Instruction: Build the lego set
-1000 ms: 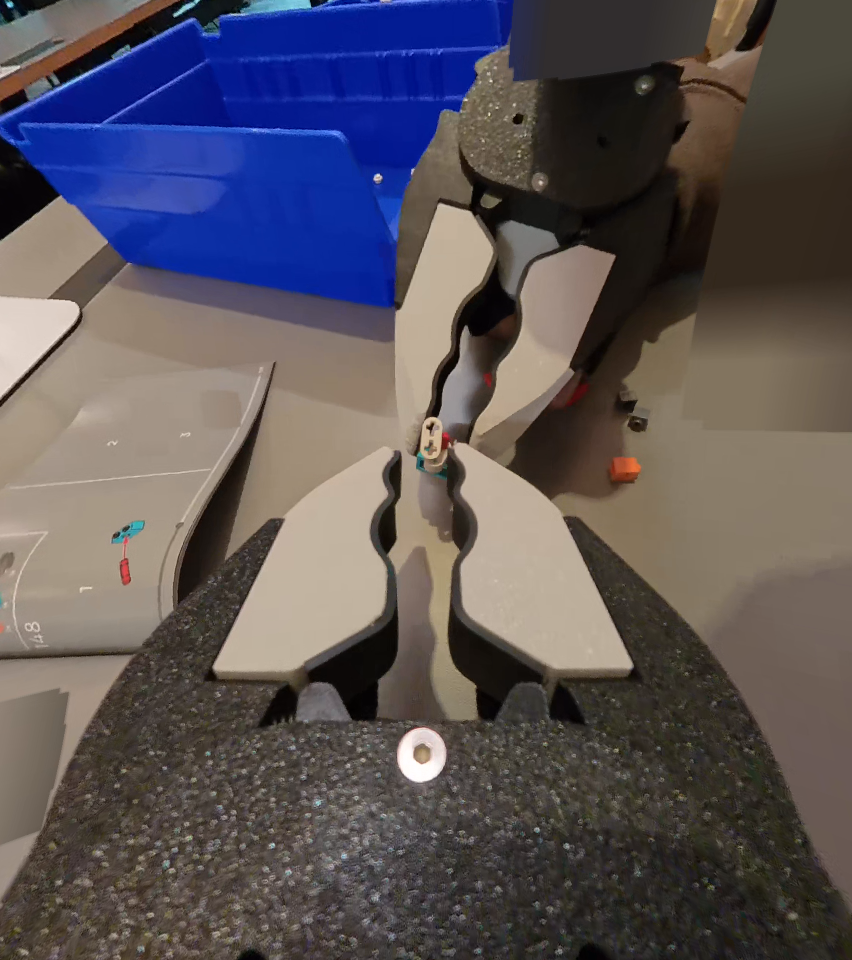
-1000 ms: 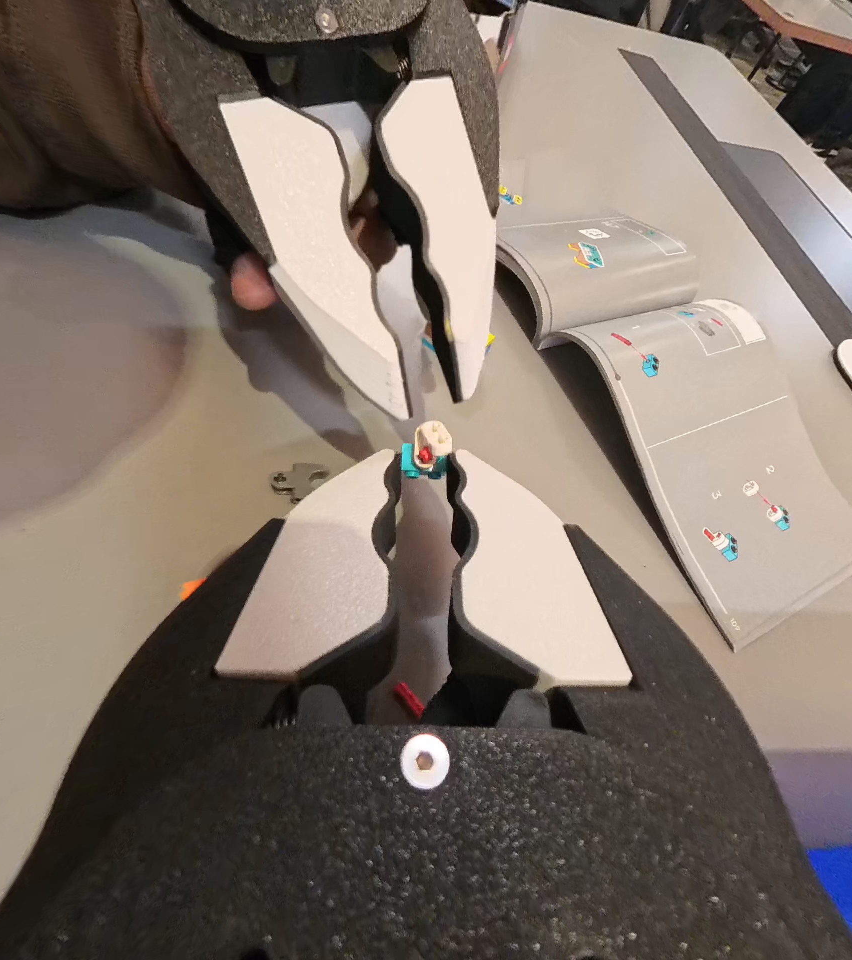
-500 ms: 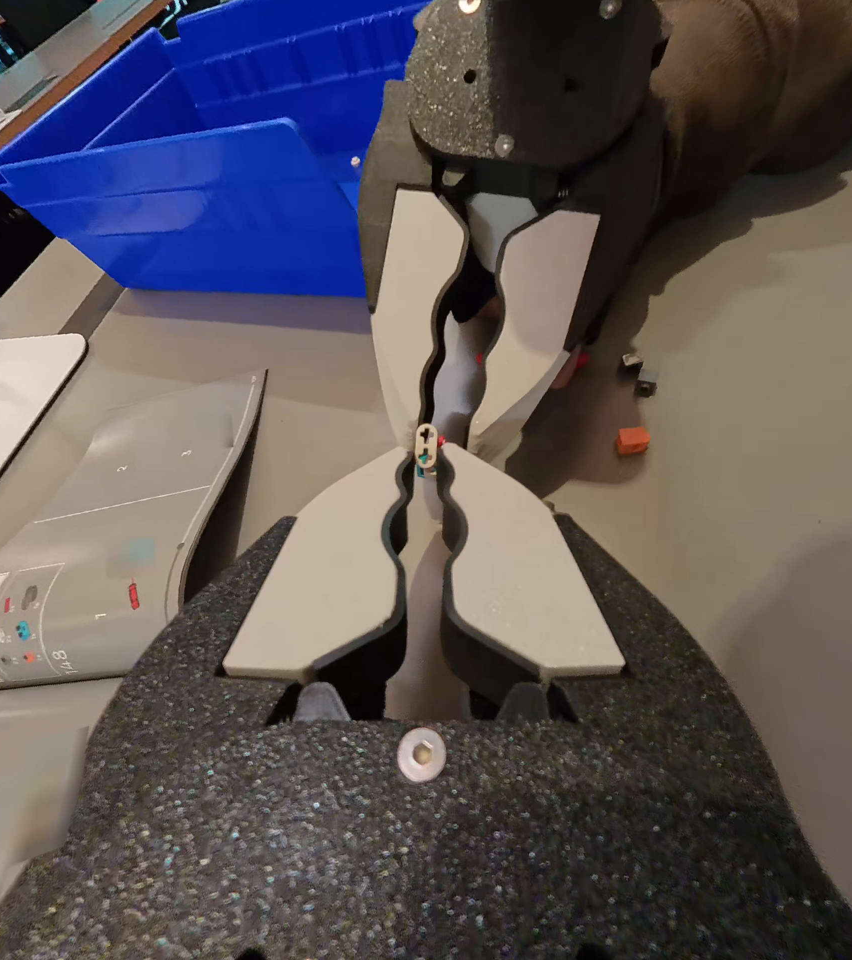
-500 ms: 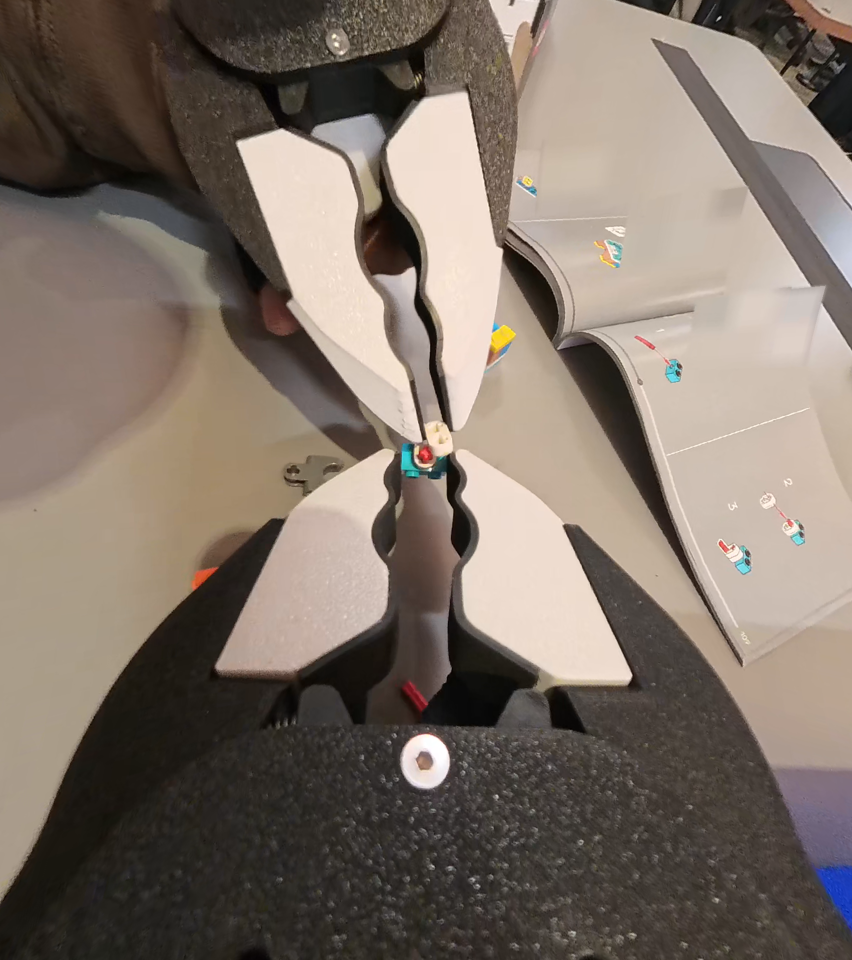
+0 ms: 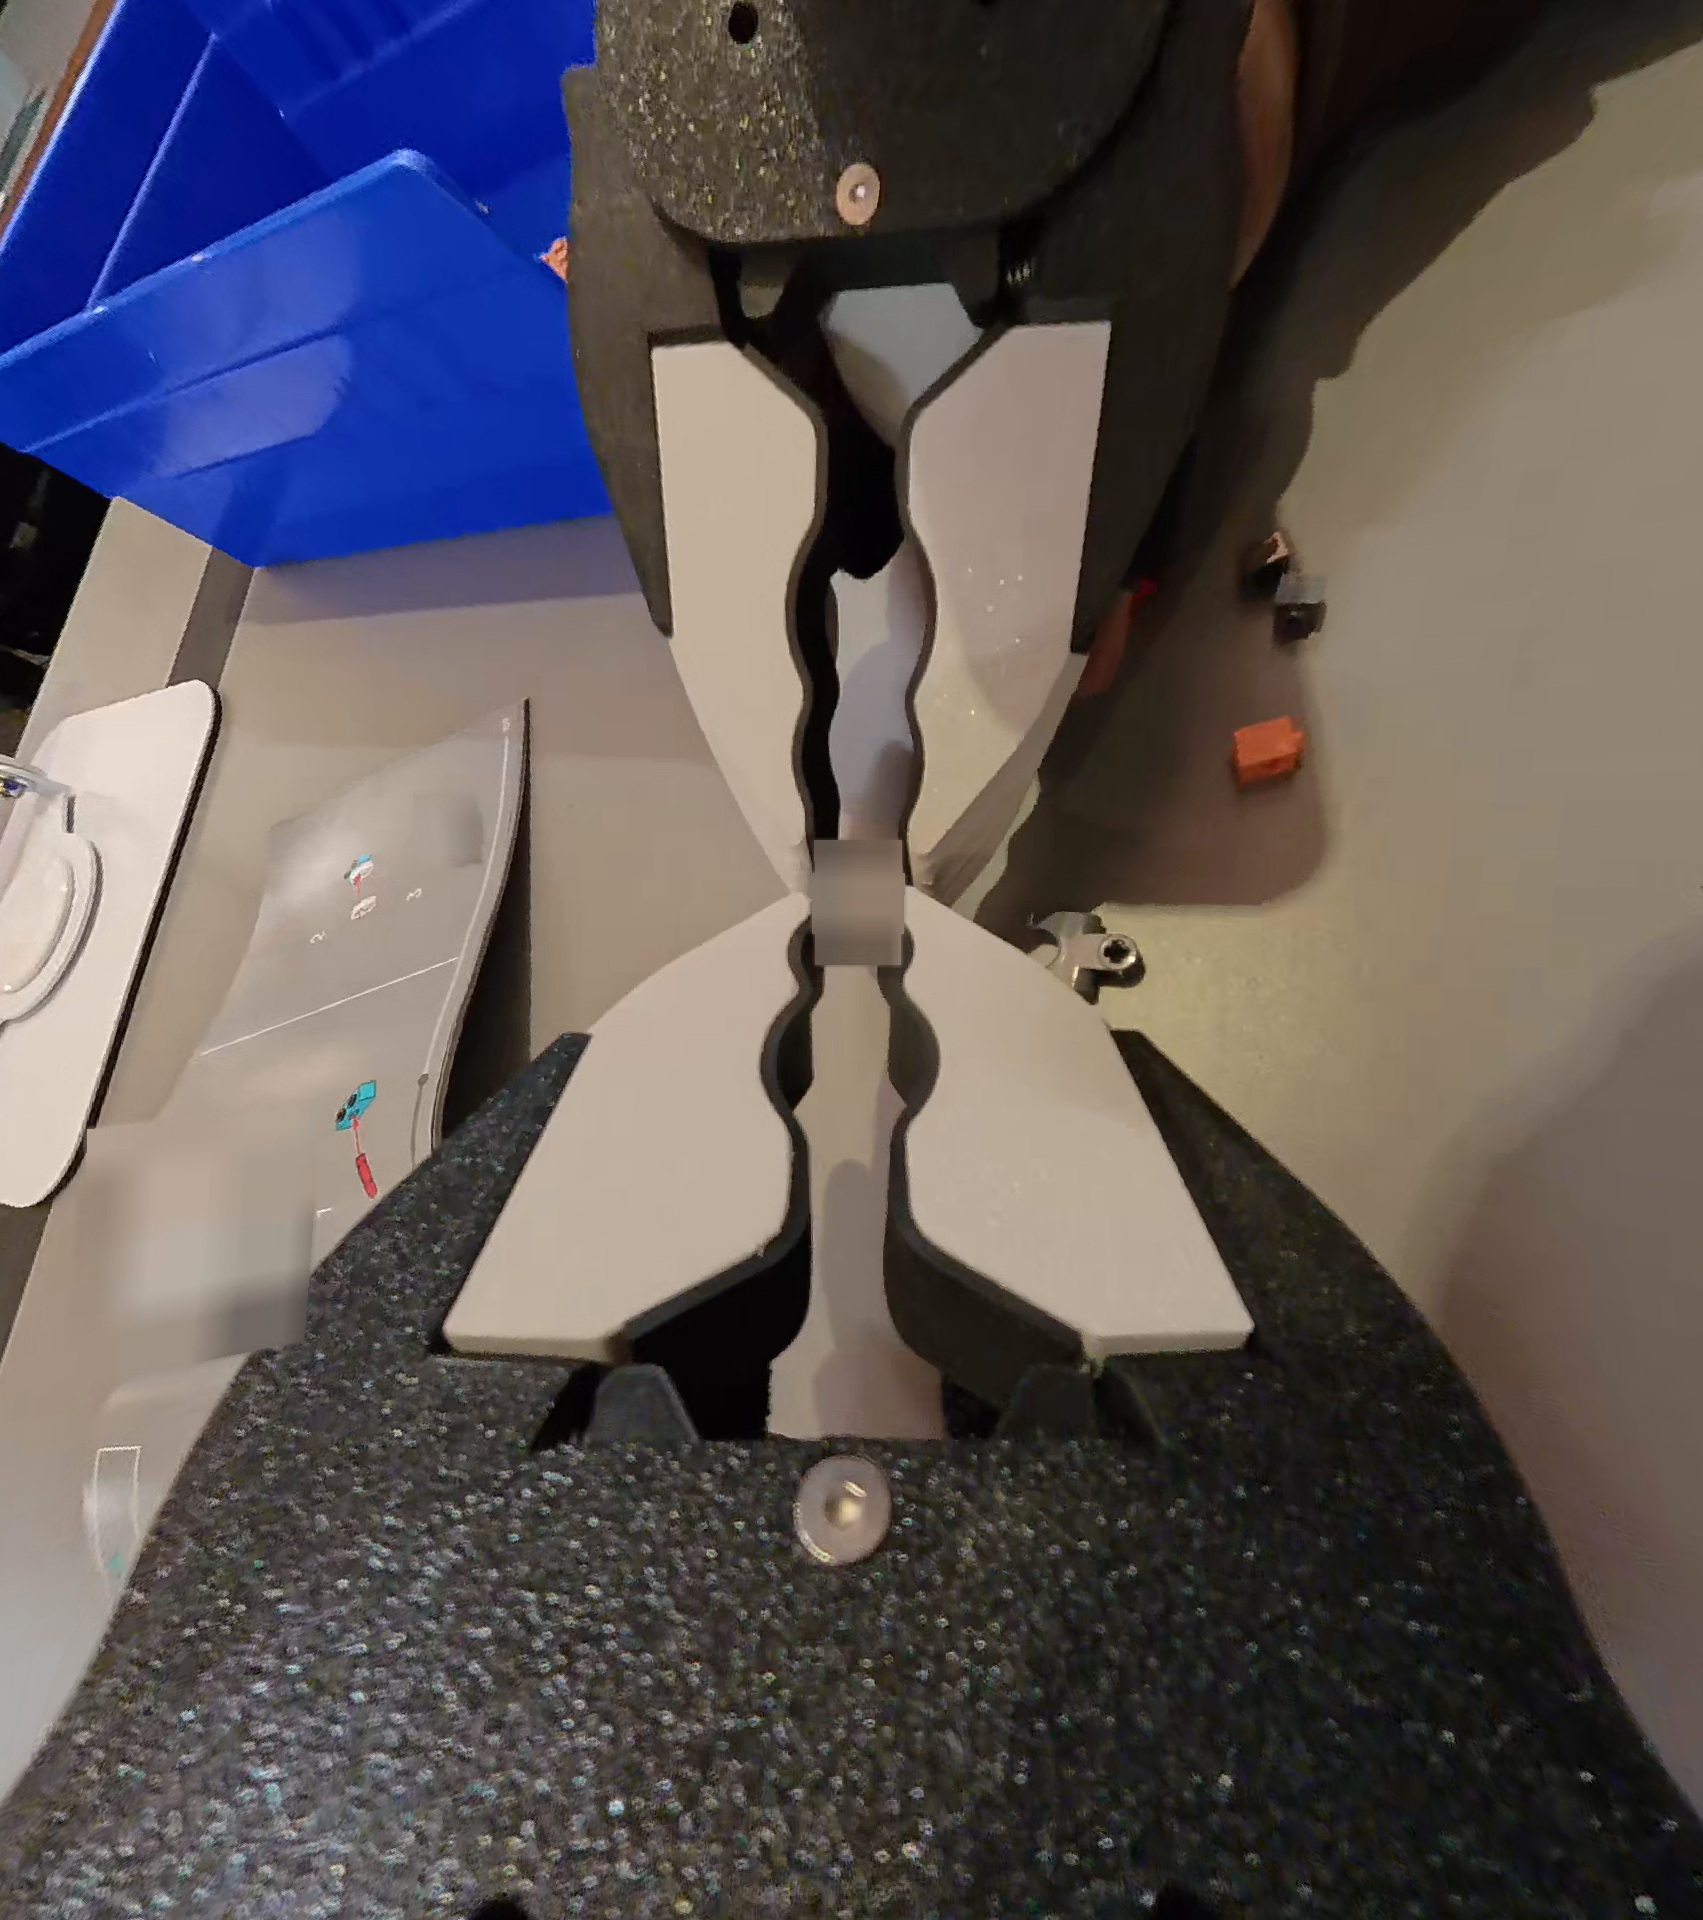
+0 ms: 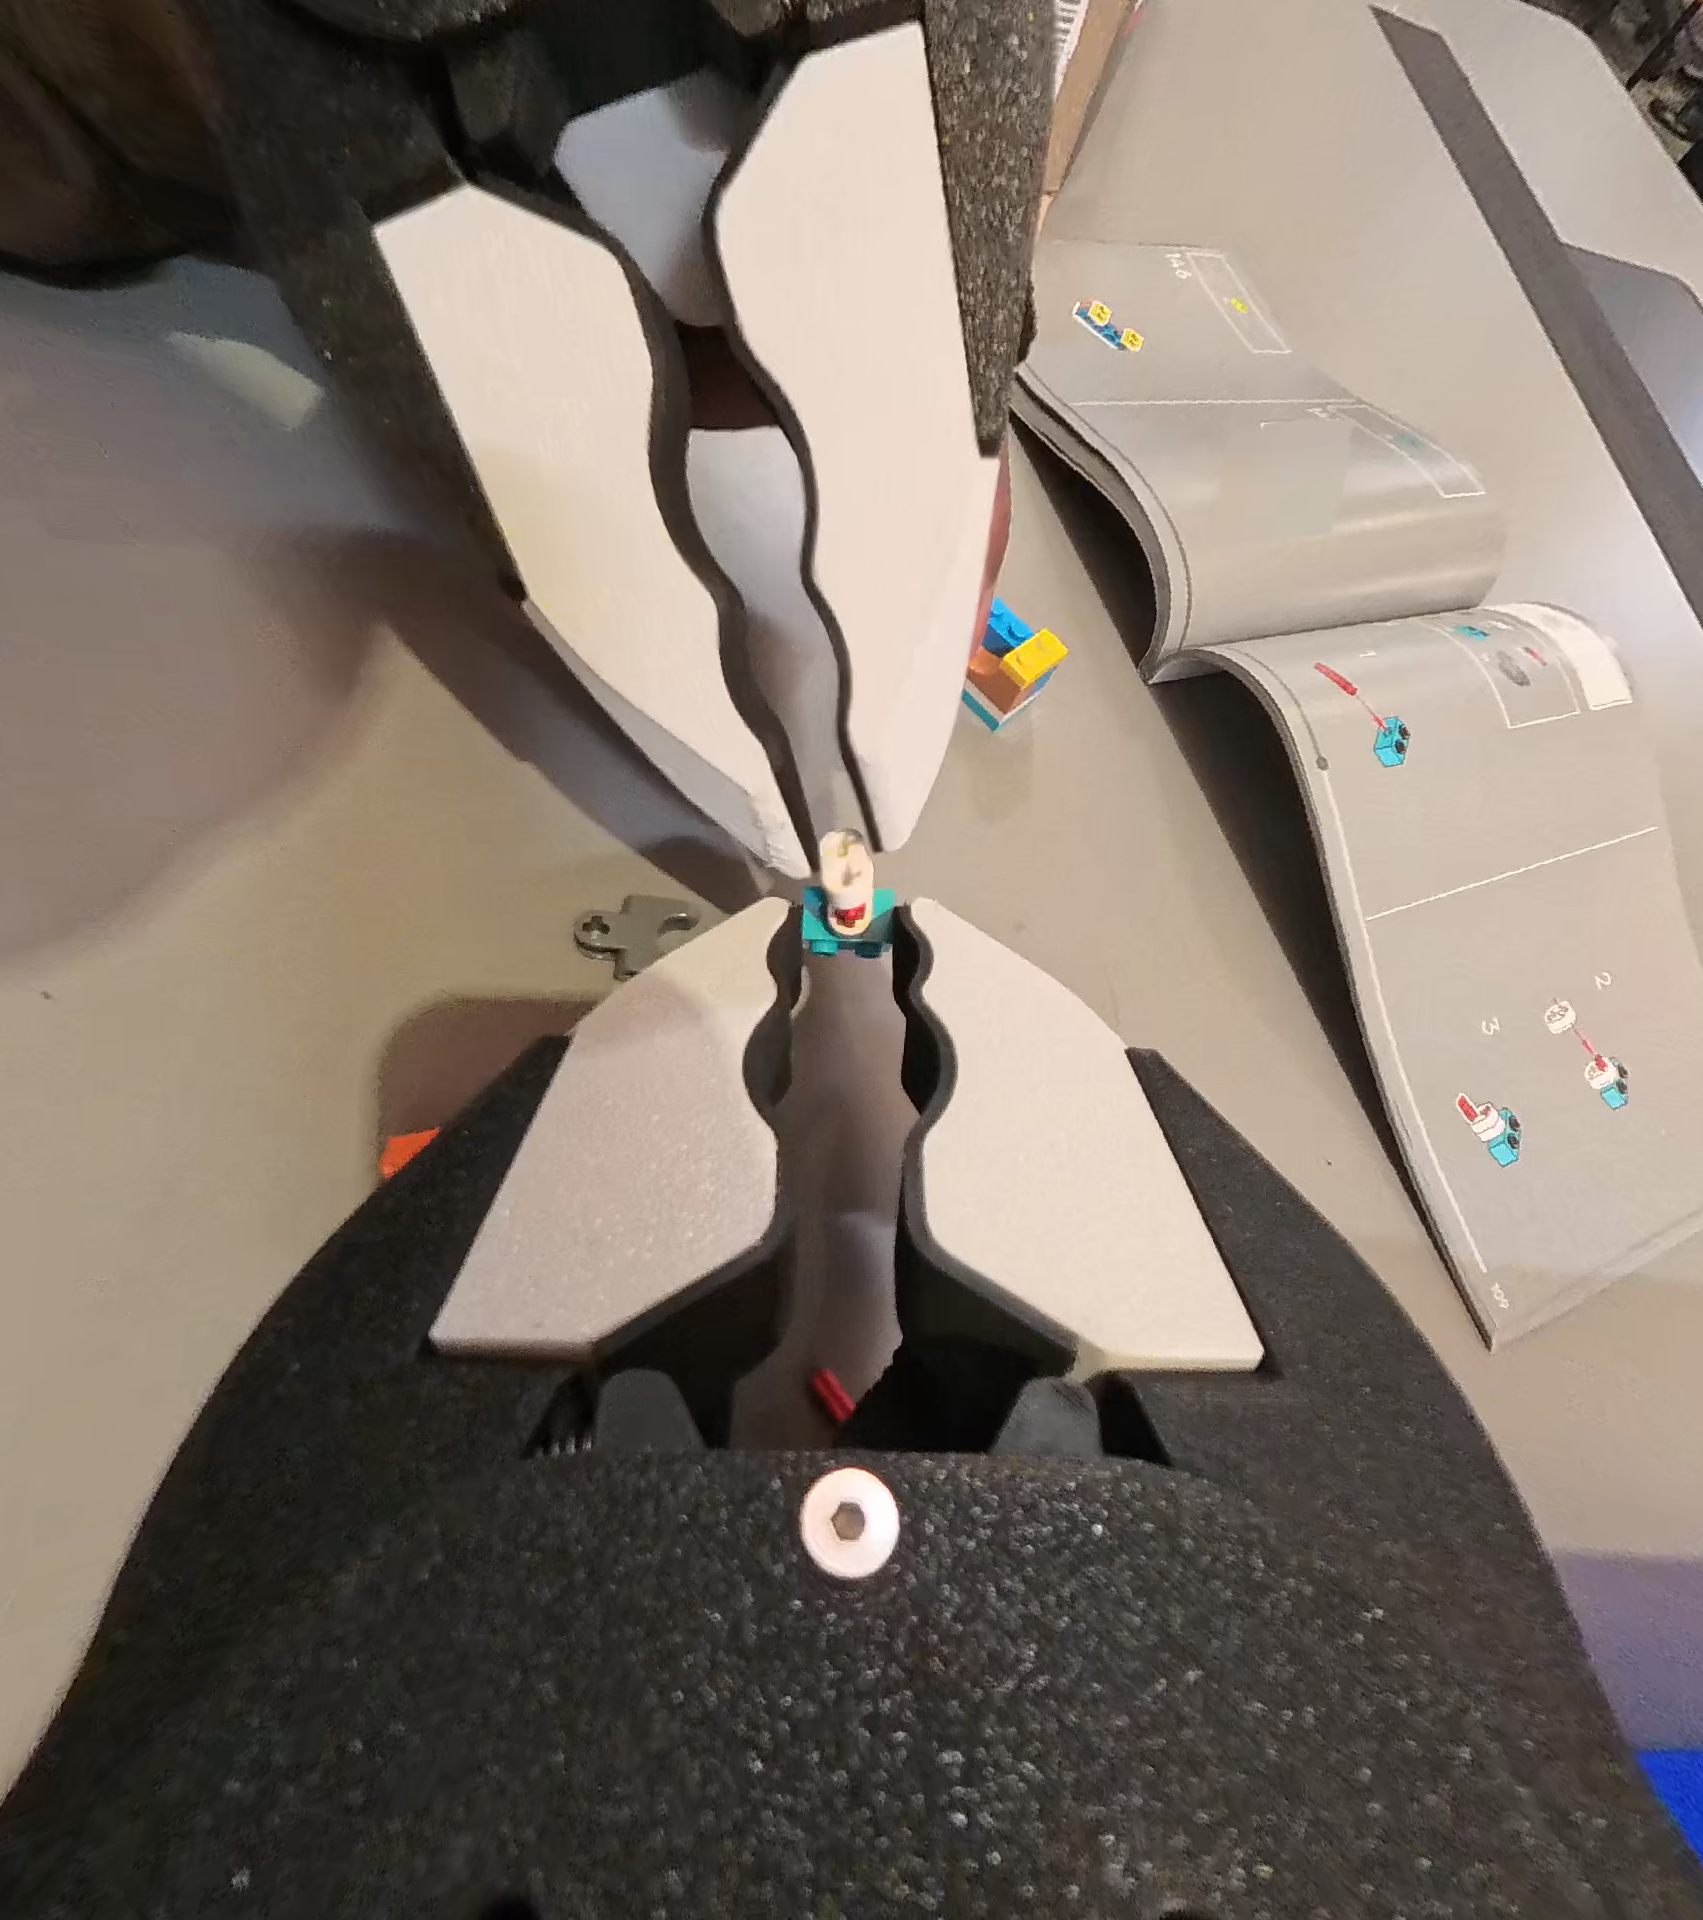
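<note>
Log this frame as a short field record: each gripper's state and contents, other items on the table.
right gripper: shut on teal brick with red pin
left gripper: shut on white piece seated atop the teal brick
instruction booklet: open, right of the grippers in the right wrist view
small brick stack: beside booklet
orange brick: loose on table
blue bins: at the table's far side

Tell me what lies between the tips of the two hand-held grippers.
A small teal brick with a white piece on top. The right hand-held gripper grips the brick, the left one pinches the white piece; right wrist view shows it.
</note>
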A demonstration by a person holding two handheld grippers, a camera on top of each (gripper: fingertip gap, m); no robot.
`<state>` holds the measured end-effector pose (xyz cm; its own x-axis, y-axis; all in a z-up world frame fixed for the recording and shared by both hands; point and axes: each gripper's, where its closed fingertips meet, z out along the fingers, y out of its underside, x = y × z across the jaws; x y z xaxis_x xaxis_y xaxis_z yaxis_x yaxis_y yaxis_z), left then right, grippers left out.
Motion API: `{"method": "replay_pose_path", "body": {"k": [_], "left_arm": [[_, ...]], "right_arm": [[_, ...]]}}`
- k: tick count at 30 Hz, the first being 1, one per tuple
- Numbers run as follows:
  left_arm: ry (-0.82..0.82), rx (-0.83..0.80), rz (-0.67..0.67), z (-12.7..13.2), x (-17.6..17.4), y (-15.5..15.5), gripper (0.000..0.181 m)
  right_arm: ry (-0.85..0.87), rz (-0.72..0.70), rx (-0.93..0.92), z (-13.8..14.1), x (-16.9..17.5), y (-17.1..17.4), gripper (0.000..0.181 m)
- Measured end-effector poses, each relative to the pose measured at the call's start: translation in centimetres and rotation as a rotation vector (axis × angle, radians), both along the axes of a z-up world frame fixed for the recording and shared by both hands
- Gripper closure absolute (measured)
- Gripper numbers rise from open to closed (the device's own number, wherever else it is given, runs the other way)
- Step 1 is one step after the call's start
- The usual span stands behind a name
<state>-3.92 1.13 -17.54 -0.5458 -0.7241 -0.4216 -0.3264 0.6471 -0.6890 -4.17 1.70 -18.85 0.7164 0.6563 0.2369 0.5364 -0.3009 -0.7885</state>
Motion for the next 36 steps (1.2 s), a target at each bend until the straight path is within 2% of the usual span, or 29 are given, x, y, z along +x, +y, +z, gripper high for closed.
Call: {"method": "replay_pose_path", "body": {"k": [24,36], "left_arm": [[-0.018,0.074,-0.053,-0.32,0.06,-0.67,0.173],[0.013,-0.009,-0.072,-0.47,-0.27,-0.96,0.173]], "right_arm": [[-0.036,0.042,-0.024,-0.53,-0.53,-0.3,0.165],[-0.042,0.056,-0.021,-0.57,-0.7,-0.45,0.165]]}}
